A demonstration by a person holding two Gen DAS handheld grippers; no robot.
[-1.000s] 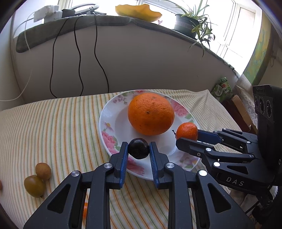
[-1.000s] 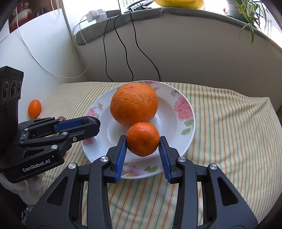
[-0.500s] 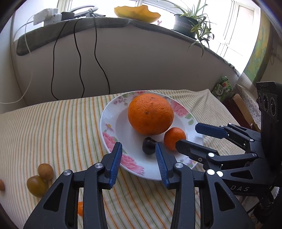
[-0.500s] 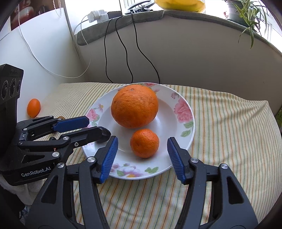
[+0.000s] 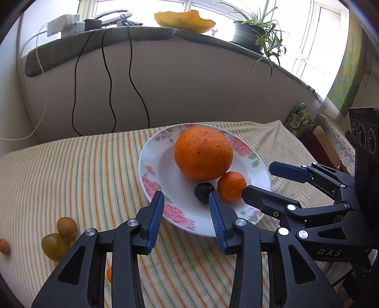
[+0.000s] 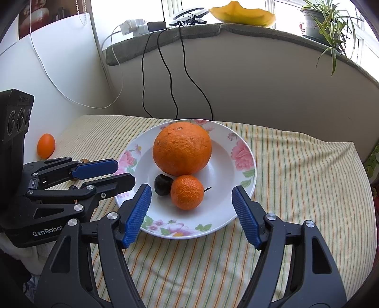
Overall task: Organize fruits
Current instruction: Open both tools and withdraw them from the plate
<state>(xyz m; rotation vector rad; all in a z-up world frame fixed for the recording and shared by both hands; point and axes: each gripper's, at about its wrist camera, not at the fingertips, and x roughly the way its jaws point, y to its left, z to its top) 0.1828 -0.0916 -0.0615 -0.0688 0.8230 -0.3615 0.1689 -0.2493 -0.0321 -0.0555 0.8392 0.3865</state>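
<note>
A flowered white plate [image 5: 151,173] [image 6: 246,151] on the striped cloth holds a large orange [image 5: 203,152] [image 6: 182,148], a mandarin [image 5: 231,186] [image 6: 187,192] and a small dark fruit [image 5: 203,192] [image 6: 163,184]. My left gripper [image 5: 186,199] [image 6: 124,174] is open over the plate's near rim, and the dark fruit lies free just past its right fingertip. My right gripper [image 6: 191,192] [image 5: 259,178] is open and its jaws are opening wider. The mandarin rests on the plate between and just beyond its tips, untouched.
Loose fruits lie on the cloth at the left: a brown one [image 5: 67,227], a yellow-green one [image 5: 54,246] and a small orange one [image 6: 45,145]. Black cables [image 5: 106,83] hang down the wall behind. On the sill stand a potted plant [image 5: 248,33] and a yellow bowl [image 5: 184,19].
The left gripper let go of the dark fruit and the right one let go of the mandarin; both fruits now lie on the plate. Both pairs of jaws spread and drew back slightly.
</note>
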